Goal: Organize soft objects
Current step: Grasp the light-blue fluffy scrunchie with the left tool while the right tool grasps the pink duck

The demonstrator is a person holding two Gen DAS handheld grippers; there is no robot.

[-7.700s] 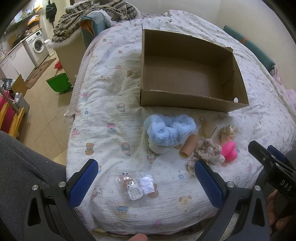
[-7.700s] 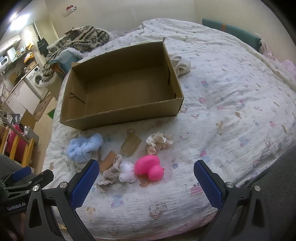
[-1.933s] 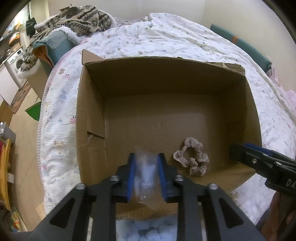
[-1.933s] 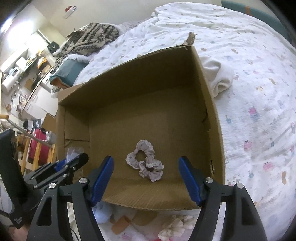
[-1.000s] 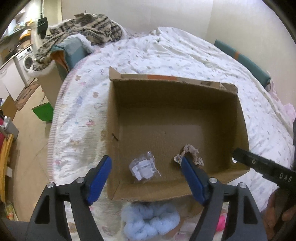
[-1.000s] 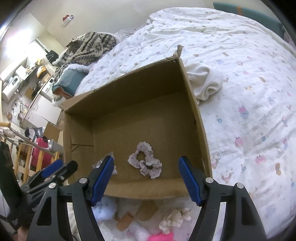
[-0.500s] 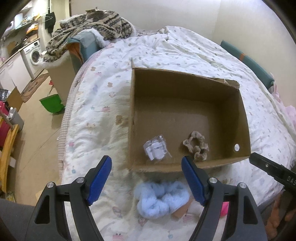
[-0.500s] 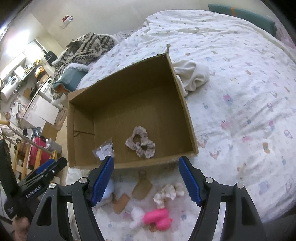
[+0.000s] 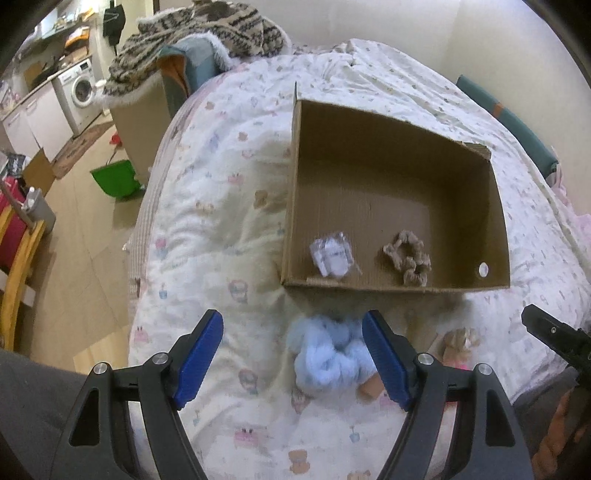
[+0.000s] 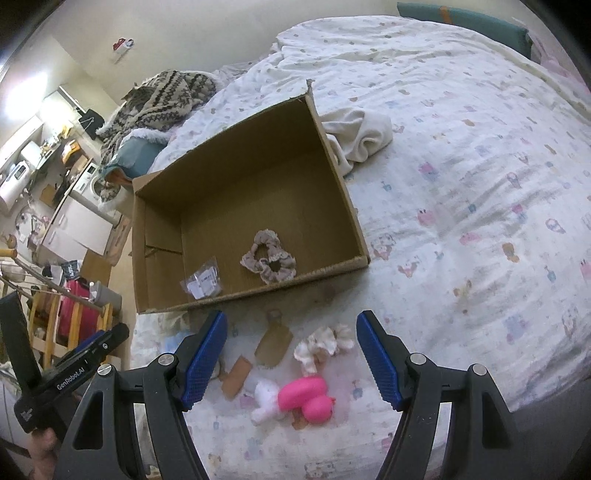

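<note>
An open cardboard box (image 9: 495,218) (image 10: 343,206) sits on the bed. Inside lie a clear plastic packet (image 9: 330,254) (image 10: 202,281) and a beige scrunchie (image 9: 406,256) (image 10: 267,256). In front of the box, on the quilt, lie a fluffy light-blue scrunchie (image 9: 327,354), a cream scrunchie (image 10: 323,341), a pink toy (image 10: 308,400) with a white puff (image 10: 266,400), and brown card tags (image 10: 273,341). My left gripper (image 9: 293,343) hangs open above the quilt, with the blue scrunchie by its right finger. My right gripper (image 10: 291,343) stands open above the tags and cream scrunchie. Neither holds anything.
A cream cloth (image 10: 360,138) lies bunched behind the box's right wall. The bed's left edge drops to a wooden floor with a green bin (image 9: 114,179), a washing machine (image 9: 79,92) and a chair. A patterned blanket pile (image 9: 199,26) sits at the bed's head.
Both grippers have drawn back from the box toward the bed's near edge, so the box looks smaller and the loose items in front come into view. The packet and beige scrunchie stay inside.
</note>
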